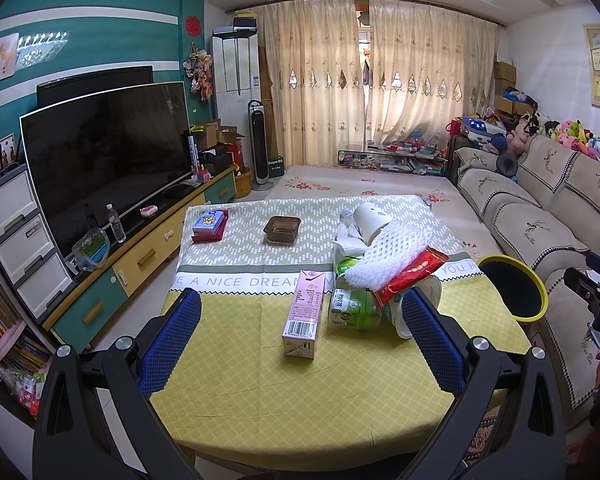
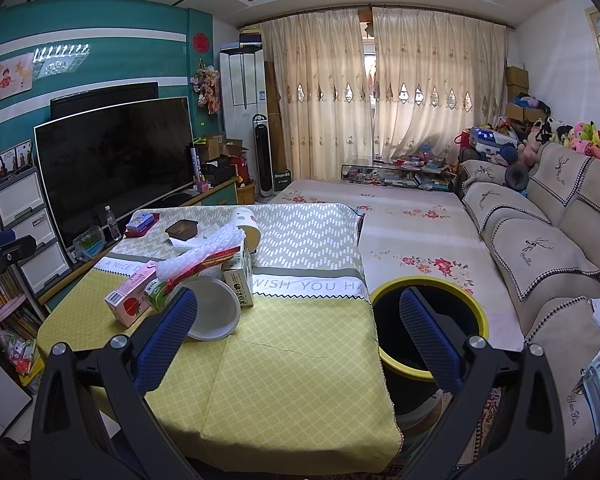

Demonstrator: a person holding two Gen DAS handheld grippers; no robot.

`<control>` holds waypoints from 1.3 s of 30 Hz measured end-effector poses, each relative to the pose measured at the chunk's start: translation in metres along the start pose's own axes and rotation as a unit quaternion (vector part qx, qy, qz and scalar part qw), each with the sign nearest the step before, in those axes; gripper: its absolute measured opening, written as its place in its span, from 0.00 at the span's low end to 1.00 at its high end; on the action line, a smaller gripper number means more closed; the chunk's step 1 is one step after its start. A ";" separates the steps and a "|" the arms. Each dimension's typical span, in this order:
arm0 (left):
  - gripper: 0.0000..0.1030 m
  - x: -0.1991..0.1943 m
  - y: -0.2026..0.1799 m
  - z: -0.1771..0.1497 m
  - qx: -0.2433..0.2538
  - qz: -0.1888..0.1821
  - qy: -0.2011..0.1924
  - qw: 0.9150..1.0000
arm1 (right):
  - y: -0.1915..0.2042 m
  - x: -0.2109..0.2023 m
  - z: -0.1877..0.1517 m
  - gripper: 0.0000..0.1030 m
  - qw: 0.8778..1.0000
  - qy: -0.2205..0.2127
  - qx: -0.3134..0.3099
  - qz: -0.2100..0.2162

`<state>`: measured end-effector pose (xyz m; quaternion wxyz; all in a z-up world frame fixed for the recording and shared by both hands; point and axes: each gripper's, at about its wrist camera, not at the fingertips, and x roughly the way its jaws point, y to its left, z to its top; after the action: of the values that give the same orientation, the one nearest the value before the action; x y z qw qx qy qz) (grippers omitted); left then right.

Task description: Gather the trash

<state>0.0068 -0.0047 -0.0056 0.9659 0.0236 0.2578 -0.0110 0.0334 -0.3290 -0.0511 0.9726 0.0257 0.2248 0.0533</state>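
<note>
Both the left gripper [image 1: 300,344] and the right gripper [image 2: 298,340] hang with jaws wide and empty over a table [image 1: 260,392] whose cloth reads "A NICE DREAM" and "WISH YOU". The trash sits mid-table: a pink carton [image 1: 303,316] nearest, a green carton [image 1: 350,308], a red wrapper [image 1: 410,274], white foam netting [image 1: 388,252]. A yellow-rimmed bin [image 2: 428,320] stands just right of the table

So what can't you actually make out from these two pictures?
- Inside of the yellow-rimmed bin: black in both views, and the right tool crosses it.
- Pile's lower items: covered by white foam netting and red wrapper.
- Print on the pink carton: too small.
- The brown tray's contents: too distant.
</note>
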 end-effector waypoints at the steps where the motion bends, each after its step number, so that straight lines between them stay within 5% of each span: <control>1: 0.96 0.000 0.000 0.000 0.000 0.000 0.000 1.000 | 0.000 0.001 -0.001 0.94 1.000 0.000 0.000 0.000; 22: 0.96 0.009 0.000 -0.002 -0.002 0.002 0.011 1.000 | 0.003 0.015 -0.008 0.94 1.000 0.019 0.002 0.005; 33: 0.96 0.041 0.005 -0.012 -0.009 0.004 0.038 0.999 | 0.035 0.085 -0.013 0.93 0.995 0.072 0.002 0.072; 39: 0.96 0.064 0.009 -0.018 -0.012 -0.006 0.051 0.999 | 0.054 0.143 -0.024 0.50 0.987 0.130 -0.027 0.090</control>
<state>0.0538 0.0043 -0.0527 0.9516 0.0106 0.3068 -0.0128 0.1451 -0.2581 -0.1307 0.9268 0.0121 0.3442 0.1499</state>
